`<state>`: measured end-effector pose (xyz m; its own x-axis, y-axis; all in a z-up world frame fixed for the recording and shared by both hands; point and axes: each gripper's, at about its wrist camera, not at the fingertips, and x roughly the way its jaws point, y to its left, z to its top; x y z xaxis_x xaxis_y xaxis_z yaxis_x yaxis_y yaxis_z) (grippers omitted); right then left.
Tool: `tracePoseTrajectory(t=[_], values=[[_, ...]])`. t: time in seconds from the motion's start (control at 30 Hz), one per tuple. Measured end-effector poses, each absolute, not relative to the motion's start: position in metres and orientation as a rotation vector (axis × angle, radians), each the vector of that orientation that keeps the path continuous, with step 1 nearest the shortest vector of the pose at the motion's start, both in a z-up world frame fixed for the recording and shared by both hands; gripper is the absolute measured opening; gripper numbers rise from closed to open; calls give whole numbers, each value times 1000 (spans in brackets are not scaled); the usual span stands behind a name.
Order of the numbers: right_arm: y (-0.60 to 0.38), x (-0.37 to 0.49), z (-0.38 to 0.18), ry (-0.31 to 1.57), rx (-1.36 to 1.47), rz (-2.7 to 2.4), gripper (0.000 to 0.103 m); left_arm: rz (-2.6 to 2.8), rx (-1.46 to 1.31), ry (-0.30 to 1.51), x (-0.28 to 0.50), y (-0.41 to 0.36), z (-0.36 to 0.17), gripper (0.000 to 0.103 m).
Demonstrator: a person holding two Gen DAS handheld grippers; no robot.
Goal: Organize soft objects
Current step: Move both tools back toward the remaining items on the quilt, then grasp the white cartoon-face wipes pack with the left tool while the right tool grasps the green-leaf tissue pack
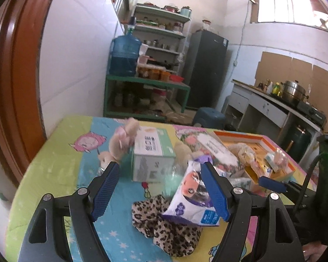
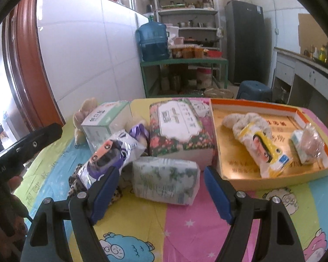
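My left gripper (image 1: 160, 175) is open above the table. A purple-and-white tissue pack (image 1: 191, 198) leans on a leopard-print cloth (image 1: 164, 222), against the left gripper's right finger. My right gripper (image 2: 160, 179) is open, its fingers either side of a green-patterned tissue pack (image 2: 166, 179) lying flat. The purple pack (image 2: 111, 155) shows at its left. An orange-rimmed box (image 2: 314, 172) at the right holds a yellow tissue pack (image 2: 266, 152), a knitted cloth (image 2: 240, 120) and a small wrapped pack (image 2: 306, 144). A plush toy (image 1: 122, 144) leans on a white-green carton (image 1: 152, 152).
A floral tissue box (image 2: 179, 128) stands behind the green pack. The cartoon tablecloth (image 2: 181, 224) covers the table. A brown door frame (image 1: 8, 65) is at the left. Shelves, a water jug (image 2: 153, 39), a fridge (image 2: 247, 39) and a blue stool (image 2: 253, 89) stand beyond.
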<state>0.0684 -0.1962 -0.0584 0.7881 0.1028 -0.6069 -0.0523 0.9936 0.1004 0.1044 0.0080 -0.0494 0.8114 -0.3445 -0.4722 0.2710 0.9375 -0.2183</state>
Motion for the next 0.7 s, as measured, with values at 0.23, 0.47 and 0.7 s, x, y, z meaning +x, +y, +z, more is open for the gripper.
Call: tracePoseTrajectory(t=[0.23,0.47,0.7], values=[[-206,74,-69,691,106,94,79,-380,-172,586,116,5,-67,78],[-214,80,-78,708,39,197,79,-410,-170,639,127,-2,-82,78],[-219,84,-83,715,17,287,79,-442,-182,677,135,-12,-92,78]])
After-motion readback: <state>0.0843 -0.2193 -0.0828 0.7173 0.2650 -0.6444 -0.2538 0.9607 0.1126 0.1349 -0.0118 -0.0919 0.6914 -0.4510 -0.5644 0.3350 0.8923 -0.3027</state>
